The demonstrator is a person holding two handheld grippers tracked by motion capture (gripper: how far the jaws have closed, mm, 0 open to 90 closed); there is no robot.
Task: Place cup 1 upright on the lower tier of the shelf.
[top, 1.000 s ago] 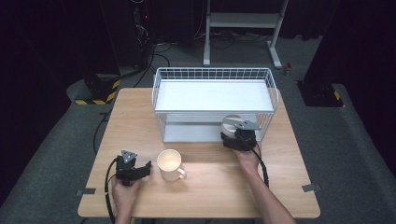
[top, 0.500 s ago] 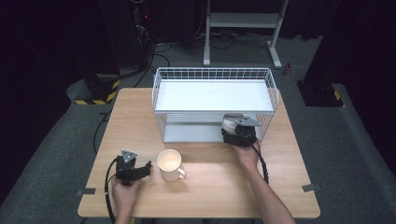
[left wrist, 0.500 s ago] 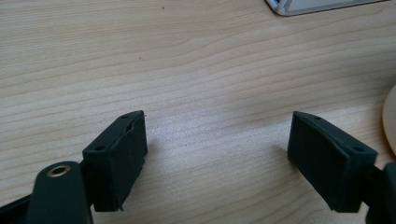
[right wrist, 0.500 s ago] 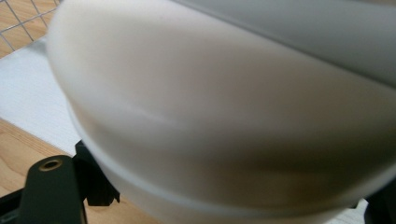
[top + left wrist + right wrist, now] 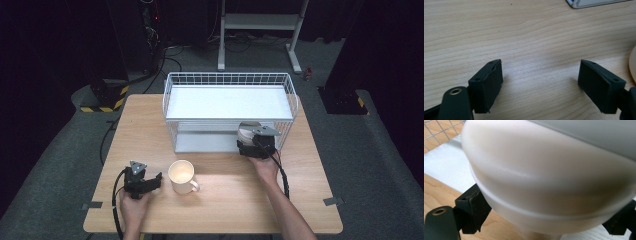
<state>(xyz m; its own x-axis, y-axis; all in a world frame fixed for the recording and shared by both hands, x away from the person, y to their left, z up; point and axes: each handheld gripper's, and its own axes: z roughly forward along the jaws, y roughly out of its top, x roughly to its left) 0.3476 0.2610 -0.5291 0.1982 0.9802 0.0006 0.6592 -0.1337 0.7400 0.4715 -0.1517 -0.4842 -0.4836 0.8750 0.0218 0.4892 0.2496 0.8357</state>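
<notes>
In the high view the right gripper (image 5: 252,136) sits right of the centre of the frame, at the front of the white wire rack (image 5: 172,100), with its tip at the opening of the lower shelf; a pale round bowl (image 5: 245,132) shows just beyond it, under the upper shelf. In the right gripper view the bowl (image 5: 544,177) takes most of the frame and lies between the two black jaws, tilted, with its foot toward the bottom; the jaws have just been opening, the left pad (image 5: 475,207) stands at the side of the bowl, and whether the pads still press on it I cannot tell. The left gripper (image 5: 142,182) rests in the lower left of the high view on the wooden table (image 5: 300,200), near a cream mug (image 5: 182,176) that stands upright just to its right, apart from it; in the left gripper view its jaws stand wide apart above the bare wood, with nothing between them, and the edge of the mug (image 5: 632,62) shows at the right border.
</notes>
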